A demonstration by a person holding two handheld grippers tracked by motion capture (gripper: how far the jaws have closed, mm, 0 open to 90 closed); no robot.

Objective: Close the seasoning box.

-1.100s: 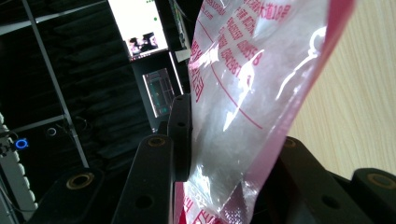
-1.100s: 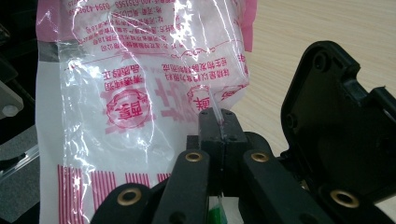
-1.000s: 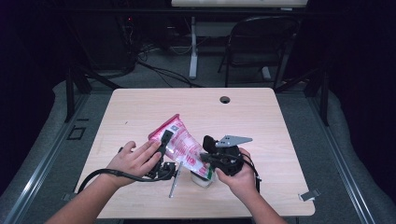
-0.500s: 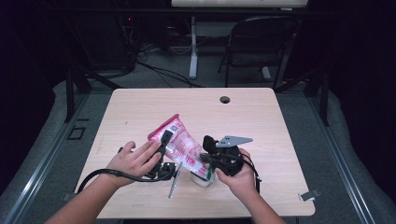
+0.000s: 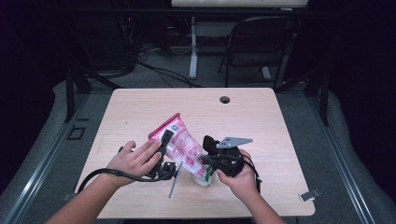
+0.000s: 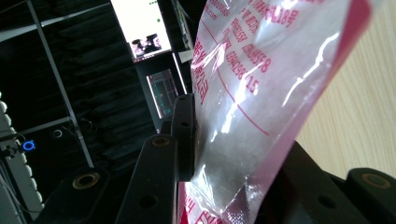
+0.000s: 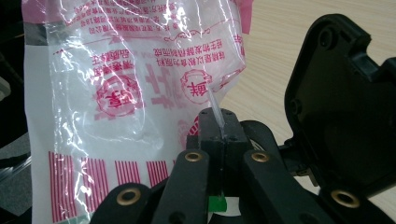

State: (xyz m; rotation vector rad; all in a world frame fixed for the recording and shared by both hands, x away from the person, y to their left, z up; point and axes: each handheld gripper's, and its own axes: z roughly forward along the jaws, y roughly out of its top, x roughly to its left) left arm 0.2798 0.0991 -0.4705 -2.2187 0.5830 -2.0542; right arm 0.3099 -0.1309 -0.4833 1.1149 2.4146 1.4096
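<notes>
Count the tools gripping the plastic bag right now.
2. The left tool clamps the plastic bag on its body; in the left gripper view the bag sits between its jaws. The right tool pinches a fold of the film, jaws shut.

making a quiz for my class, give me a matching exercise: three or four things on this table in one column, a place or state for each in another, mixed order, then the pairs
Things:
1. pink and clear printed plastic bag
2. left hand-held gripper
3. right hand-held gripper
4. small white cup

Places or states:
A. shut on a thin fold of the film
B. stands on the wooden table under the bag's lower end
C. tilted, held between both hands
D. jaws on either side of the bag's full body

Pairs: 1-C, 2-D, 3-A, 4-B
</notes>
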